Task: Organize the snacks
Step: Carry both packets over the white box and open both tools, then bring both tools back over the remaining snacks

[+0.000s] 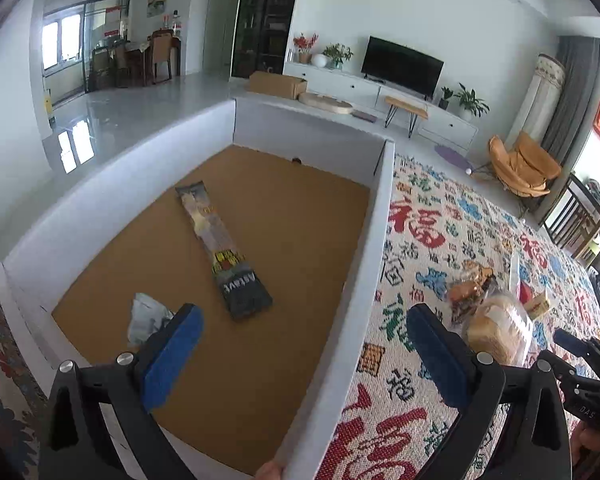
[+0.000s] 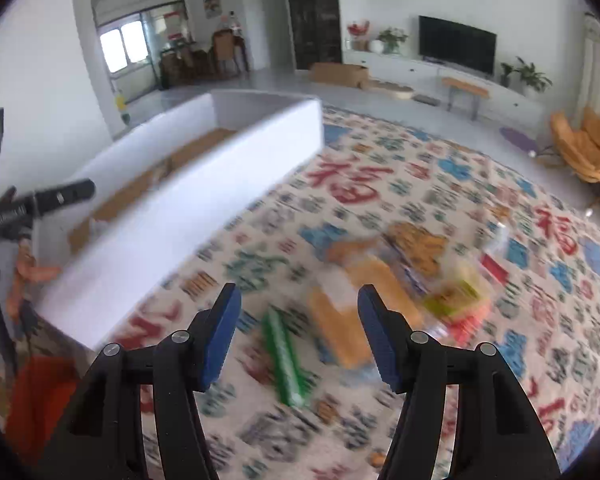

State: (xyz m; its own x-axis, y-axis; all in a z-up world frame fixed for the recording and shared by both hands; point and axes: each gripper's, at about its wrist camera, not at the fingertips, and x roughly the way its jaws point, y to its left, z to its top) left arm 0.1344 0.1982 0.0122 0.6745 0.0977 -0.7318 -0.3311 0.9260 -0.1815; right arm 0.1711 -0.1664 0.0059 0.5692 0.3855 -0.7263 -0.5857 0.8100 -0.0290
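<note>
A white box (image 1: 374, 240) with a brown floor stands on the patterned rug. Inside lie a long dark snack pack (image 1: 224, 252) and a crumpled silvery wrapper (image 1: 146, 316). My left gripper (image 1: 300, 336) is open and empty, straddling the box's right wall. Right of the box a bagged bread loaf (image 1: 496, 328) and other snack packs (image 1: 470, 286) lie on the rug. In the blurred right wrist view my right gripper (image 2: 298, 316) is open and empty above a green stick pack (image 2: 284, 356), an orange pack (image 2: 340, 328) and other snacks (image 2: 456, 292). The box (image 2: 204, 200) is to its left.
The rug (image 1: 420, 220) has red and blue characters. A TV unit (image 1: 400, 88), a small bench (image 1: 404, 108), a cardboard box (image 1: 276, 84) and an orange chair (image 1: 520, 164) stand far back. The right gripper shows at the left view's right edge (image 1: 580, 356).
</note>
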